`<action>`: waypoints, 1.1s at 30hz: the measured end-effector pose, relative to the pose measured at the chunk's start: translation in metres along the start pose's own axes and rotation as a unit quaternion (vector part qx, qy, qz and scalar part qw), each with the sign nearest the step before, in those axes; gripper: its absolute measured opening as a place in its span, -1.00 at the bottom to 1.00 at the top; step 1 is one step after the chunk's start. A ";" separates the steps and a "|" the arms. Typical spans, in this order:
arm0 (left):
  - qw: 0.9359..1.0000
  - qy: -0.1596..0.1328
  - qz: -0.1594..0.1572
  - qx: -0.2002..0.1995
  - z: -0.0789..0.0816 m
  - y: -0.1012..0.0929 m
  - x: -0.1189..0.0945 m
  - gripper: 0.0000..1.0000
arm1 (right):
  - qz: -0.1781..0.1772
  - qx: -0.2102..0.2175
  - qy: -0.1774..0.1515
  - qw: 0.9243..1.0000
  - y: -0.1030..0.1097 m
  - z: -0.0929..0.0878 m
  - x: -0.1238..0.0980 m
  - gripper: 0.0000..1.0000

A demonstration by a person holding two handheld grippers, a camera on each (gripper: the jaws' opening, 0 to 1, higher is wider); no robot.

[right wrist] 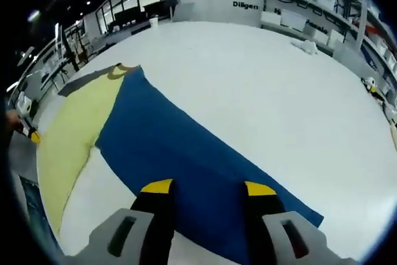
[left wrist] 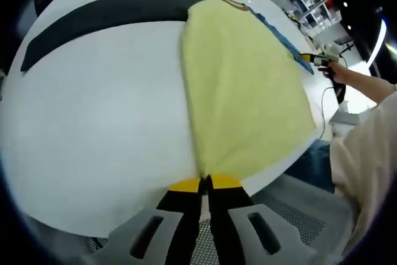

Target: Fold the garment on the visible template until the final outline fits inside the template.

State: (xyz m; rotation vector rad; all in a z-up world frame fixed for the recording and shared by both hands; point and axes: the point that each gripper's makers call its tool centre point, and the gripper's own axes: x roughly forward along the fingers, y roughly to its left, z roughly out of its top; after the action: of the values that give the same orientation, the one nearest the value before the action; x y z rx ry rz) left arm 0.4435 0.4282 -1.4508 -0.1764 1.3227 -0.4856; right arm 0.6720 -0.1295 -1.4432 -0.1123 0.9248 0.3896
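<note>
Left gripper [left wrist: 206,182]: yellow-tipped black jaws pressed together on the near hem of the pale yellow fabric garment [left wrist: 245,91], pinching its edge right at the rim of the white round table [left wrist: 99,141]. From that pinch the garment runs away across the table, widening, then narrowing to a collar at the far end. Just beyond its right edge a strip of blue rectangular template sheet [left wrist: 282,40] peeks out from under it. Past the collar, a long black strip [left wrist: 105,13] lies across the far side of the table. The other gripper's yellow tip sits at the garment's far right edge, with a person's hand [left wrist: 332,69] behind it. Right gripper [right wrist: 208,185]: jaws apart, gripping nothing, tips hovering over the near part of the blue sheet [right wrist: 180,153]; can't tell if they touch it. The garment [right wrist: 77,134] lies left of the jaws, overlapping the sheet's left edge. White shelving [right wrist: 310,4] stands beyond the table.
</note>
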 end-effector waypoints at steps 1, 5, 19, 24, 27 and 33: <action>1.000 0.000 0.000 0.000 0.000 0.000 0.000 -0.84 | 0.000 0.011 0.001 1.000 0.000 0.000 -0.001 -0.11; 1.000 -0.026 -0.005 -0.006 0.012 0.000 -0.010 -0.83 | -0.009 0.021 -0.006 1.000 -0.003 -0.005 -0.007 -0.10; 0.978 -0.179 0.106 -0.021 0.124 0.097 -0.063 -0.61 | -0.023 0.009 -0.001 1.000 0.010 -0.007 -0.017 -0.08; 0.964 -0.213 0.158 -0.023 0.164 0.140 -0.074 -0.43 | -0.016 -0.003 -0.017 1.000 0.021 0.008 -0.015 -0.04; 0.961 -0.215 0.173 -0.025 0.179 0.157 -0.076 -0.40 | -0.010 -0.010 -0.025 1.000 0.030 0.016 -0.013 -0.02; 0.958 -0.205 0.198 -0.007 0.204 0.179 -0.067 -0.31 | 0.007 -0.036 -0.043 0.998 0.050 0.028 -0.005 0.03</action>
State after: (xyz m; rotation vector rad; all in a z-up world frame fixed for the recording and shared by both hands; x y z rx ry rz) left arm 0.6708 0.5864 -1.4107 -0.0177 0.9196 -0.0894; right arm 0.6717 -0.0778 -1.4190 -0.1534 0.8278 0.4384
